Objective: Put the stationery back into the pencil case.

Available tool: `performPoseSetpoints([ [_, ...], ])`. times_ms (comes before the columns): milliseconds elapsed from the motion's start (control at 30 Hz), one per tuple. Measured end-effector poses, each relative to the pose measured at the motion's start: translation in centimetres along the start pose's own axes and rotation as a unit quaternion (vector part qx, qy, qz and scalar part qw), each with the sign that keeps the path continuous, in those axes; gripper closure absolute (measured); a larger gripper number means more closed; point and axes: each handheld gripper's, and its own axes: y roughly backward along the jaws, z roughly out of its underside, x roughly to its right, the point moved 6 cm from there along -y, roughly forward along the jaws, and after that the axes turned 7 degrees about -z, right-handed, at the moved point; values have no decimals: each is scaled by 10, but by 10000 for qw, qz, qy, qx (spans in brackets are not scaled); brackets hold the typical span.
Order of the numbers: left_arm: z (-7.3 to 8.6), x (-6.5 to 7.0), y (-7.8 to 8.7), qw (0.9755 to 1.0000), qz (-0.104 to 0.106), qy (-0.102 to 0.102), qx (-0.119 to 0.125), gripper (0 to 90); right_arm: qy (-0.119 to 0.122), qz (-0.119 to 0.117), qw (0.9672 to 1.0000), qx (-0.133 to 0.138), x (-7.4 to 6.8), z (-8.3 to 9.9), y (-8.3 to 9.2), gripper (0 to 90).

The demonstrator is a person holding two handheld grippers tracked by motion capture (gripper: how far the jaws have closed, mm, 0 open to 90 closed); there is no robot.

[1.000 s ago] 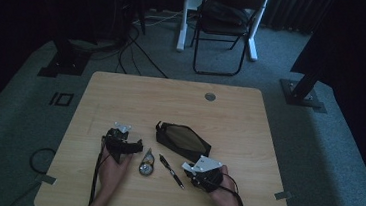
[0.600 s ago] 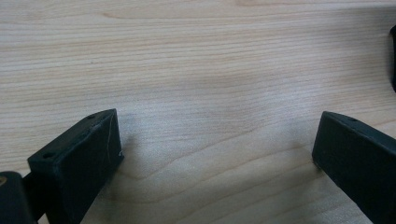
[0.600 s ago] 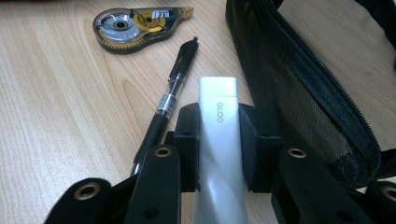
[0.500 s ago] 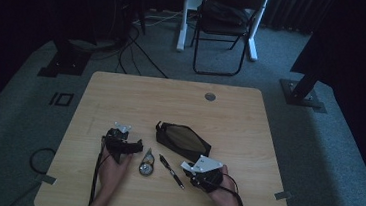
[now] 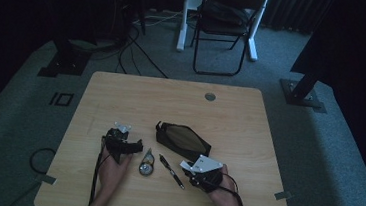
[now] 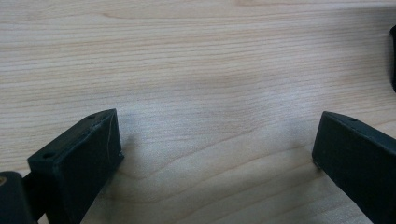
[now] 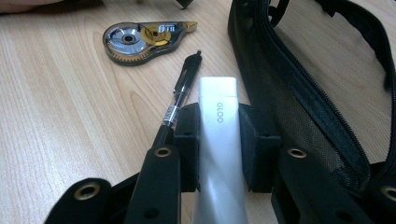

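Left gripper (image 6: 215, 154) gapes – right gripper (image 7: 218, 140) (low) clamped.

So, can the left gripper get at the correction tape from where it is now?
Probably yes. The left gripper has open, empty jaws, and the correction tape lies close beside it on bare table. The pen lies on the tape's far side, out of the way.
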Motion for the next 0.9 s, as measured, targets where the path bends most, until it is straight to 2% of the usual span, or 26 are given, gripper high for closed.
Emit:
performPoseSetpoints([
  [900, 0, 0, 0, 10000, 0, 7, 4, 16, 67, 12, 9998, 196, -5, -16, 14, 712],
])
